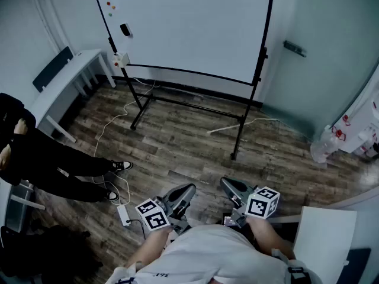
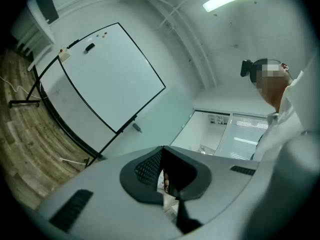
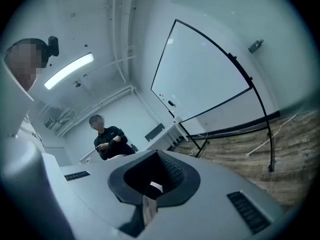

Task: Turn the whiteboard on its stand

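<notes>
Head view, whiteboard (image 1: 189,25): upright on its black stand (image 1: 240,132), far ahead of both pairs of fingertips and well apart from them.
Head view, on the board: three small magnets (image 1: 109,6), red, orange and green, and a black eraser (image 1: 125,30) near its left edge. A little white box (image 1: 120,59) sits at the lower left corner, any label on it too small to read.
Head view, left gripper (image 1: 188,188): low in the frame, clenched on nothing. Its cube bears black-and-white square markers.
Head view, right gripper (image 1: 226,183): just beside the left one, likewise clenched and empty.
Head view, writing: dark print on the holder's white shirt (image 1: 207,250), too small to read.
Head view, containers: clear plastic containers (image 1: 325,145) on the wood floor (image 1: 177,135), far right of the right fingertips. I cannot tell what is in them.
Head view, floor: a white power strip (image 1: 124,215) just left of the left fingertips, with a seated person (image 1: 41,158) in black farther left.
Left gripper view, fingers (image 2: 145,170): pressed tip to tip, nothing between them.
Left gripper view, whiteboard: up and left of the fingertips, well apart, with the magnets and eraser at its top corner.
Right gripper view, fingers: black pads shut together, empty.
Right gripper view, whiteboard: above and right of the fingertips, well apart, its stand on the wood floor.
Right gripper view, seated person: beyond the fingertips, up and left, beside a white desk (image 3: 162,133).
</notes>
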A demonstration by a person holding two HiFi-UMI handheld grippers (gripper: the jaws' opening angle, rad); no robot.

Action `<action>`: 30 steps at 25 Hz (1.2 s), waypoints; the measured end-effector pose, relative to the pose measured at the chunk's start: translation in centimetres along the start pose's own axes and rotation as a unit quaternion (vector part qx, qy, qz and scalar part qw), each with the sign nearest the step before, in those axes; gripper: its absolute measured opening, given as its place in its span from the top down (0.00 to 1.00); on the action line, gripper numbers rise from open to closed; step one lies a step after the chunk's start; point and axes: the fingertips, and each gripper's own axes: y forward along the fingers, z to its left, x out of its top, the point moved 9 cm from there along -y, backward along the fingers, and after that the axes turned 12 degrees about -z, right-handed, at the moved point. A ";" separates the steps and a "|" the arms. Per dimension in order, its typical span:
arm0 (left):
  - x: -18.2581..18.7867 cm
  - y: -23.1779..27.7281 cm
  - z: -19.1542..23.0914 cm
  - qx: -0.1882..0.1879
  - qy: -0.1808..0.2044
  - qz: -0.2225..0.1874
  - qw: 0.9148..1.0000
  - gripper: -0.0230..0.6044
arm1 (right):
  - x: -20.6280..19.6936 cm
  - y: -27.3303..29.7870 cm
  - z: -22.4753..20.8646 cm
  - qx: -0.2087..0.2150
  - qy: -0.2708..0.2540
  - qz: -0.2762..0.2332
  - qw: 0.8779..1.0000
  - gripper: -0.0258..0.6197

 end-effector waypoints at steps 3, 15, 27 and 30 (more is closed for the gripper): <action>0.0 0.0 0.0 0.000 0.000 0.000 1.000 0.95 | 0.0 0.0 0.0 -0.001 -0.004 0.000 1.000 0.93; -0.9 0.8 -0.7 -0.003 0.001 0.002 1.000 0.95 | 0.6 -1.3 -0.5 -0.001 -0.017 0.008 1.000 0.93; -2.2 3.1 -1.0 -0.005 0.010 0.014 1.000 0.95 | 2.6 -3.7 -3.4 -0.042 -0.051 -0.020 0.998 0.92; -2.8 3.9 -1.3 -0.005 0.016 0.015 1.000 0.95 | 3.3 -4.6 -4.4 -0.049 -0.057 -0.028 0.997 0.92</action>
